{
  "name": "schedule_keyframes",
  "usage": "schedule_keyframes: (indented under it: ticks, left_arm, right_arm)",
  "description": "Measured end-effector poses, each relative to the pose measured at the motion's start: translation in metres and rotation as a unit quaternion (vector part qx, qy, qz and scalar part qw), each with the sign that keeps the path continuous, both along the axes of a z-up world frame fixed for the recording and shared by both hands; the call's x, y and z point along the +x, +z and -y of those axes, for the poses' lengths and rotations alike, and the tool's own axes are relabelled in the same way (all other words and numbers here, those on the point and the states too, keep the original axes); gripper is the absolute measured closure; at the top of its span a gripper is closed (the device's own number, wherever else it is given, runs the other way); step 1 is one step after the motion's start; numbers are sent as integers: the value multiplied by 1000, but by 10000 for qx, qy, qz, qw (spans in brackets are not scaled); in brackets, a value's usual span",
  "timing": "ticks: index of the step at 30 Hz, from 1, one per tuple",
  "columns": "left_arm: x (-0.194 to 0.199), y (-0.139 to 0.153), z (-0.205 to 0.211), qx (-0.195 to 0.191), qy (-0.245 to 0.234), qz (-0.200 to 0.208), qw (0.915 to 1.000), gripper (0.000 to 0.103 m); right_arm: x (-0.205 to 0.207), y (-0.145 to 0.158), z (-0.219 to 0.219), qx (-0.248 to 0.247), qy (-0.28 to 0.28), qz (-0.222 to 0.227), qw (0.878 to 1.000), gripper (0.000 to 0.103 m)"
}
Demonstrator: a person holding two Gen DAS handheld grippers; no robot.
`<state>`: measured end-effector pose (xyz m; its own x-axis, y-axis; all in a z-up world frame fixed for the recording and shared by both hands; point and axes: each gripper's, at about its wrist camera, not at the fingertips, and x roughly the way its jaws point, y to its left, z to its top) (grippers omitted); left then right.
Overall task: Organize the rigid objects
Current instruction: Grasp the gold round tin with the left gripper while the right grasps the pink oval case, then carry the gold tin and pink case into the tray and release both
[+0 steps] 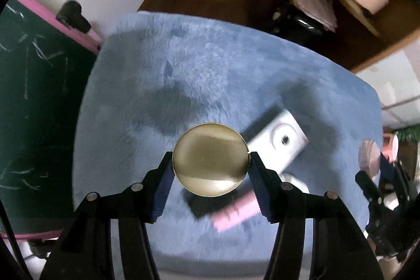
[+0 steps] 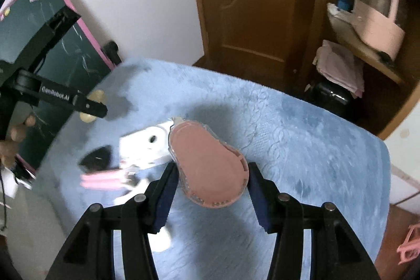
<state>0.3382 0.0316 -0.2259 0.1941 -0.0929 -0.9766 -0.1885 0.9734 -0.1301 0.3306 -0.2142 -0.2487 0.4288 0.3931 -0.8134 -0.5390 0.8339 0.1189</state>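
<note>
Your left tool [image 1: 210, 162] is clenched on a round brass-coloured lid [image 1: 210, 158], pinched at its edges and held in the air above the blue fleece surface [image 1: 183, 70]. Your right tool [image 2: 212, 175] grips a pink pear-shaped case [image 2: 207, 162], likewise lifted clear. Both pieces are in hand, so I judge you mid-task with neither yet placed. Below and just beyond the lid lie a white box [image 1: 281, 143] and a blurred pink item [image 1: 233, 214]; a black object [image 2: 95, 155] sits to their left. These three are not yet sorted.
</note>
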Motion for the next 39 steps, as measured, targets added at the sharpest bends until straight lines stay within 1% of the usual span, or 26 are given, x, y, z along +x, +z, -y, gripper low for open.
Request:
schedule_keyframes:
  ticks: [5,8,12,14,17,20,22,24,26,28,31,32,35,38,39]
  left_arm:
    - [-35,50,-1,-158,-338,280,9989,44]
    - [-65,79,-3,-94,-578,442,9973,44]
    - [-108,113,-2,-62,-933,781,9926,44]
    - [-129,122,-2,-72,-1066,897,9902,44]
    - [-161,125,0,-124,-1313,1016,9860,44]
    - [-186,125,4,-36,-1533,1054,9825,44]
    - [-204,123,6,55,-1686,1100,9795,44]
    - [-218,115,8,117,-1828,1090,9770,44]
    - [-230,105,10,191,-1952,1097,9744,44]
    - [-242,91,11,262,-2041,1045,9730,44]
    - [-253,70,9,233,-2008,908,9751,44]
    - [-256,62,9,234,-1986,859,9760,44]
    - [-262,39,7,206,-1915,672,9790,44]
    - [-267,24,9,231,-1948,619,9786,44]
    - [-269,21,10,249,-1963,625,9782,44]
  right_arm:
    - [-39,50,5,286,-220,170,9992,50]
    - [-70,86,3,386,-320,402,9979,50]
    - [-117,133,1,563,-520,729,9944,50]
    - [-142,152,-1,650,-617,884,9920,50]
    - [-186,174,-6,767,-794,1114,9876,50]
    - [-222,182,-12,796,-1013,1228,9840,50]
    - [-242,183,-16,826,-1127,1218,9827,50]
    - [-265,177,-23,774,-1226,1219,9819,50]
    - [-285,167,-29,667,-1318,1157,9822,50]
    - [-303,154,-34,594,-1423,1000,9830,50]
    - [-323,128,-39,617,-1494,573,9852,50]
    - [-327,115,-40,617,-1511,344,9860,50]
    - [-338,87,-48,468,-1546,-66,9869,50]
    - [-348,60,-58,344,-1506,-422,9871,50]
    - [-350,55,-61,303,-1495,-472,9872,50]
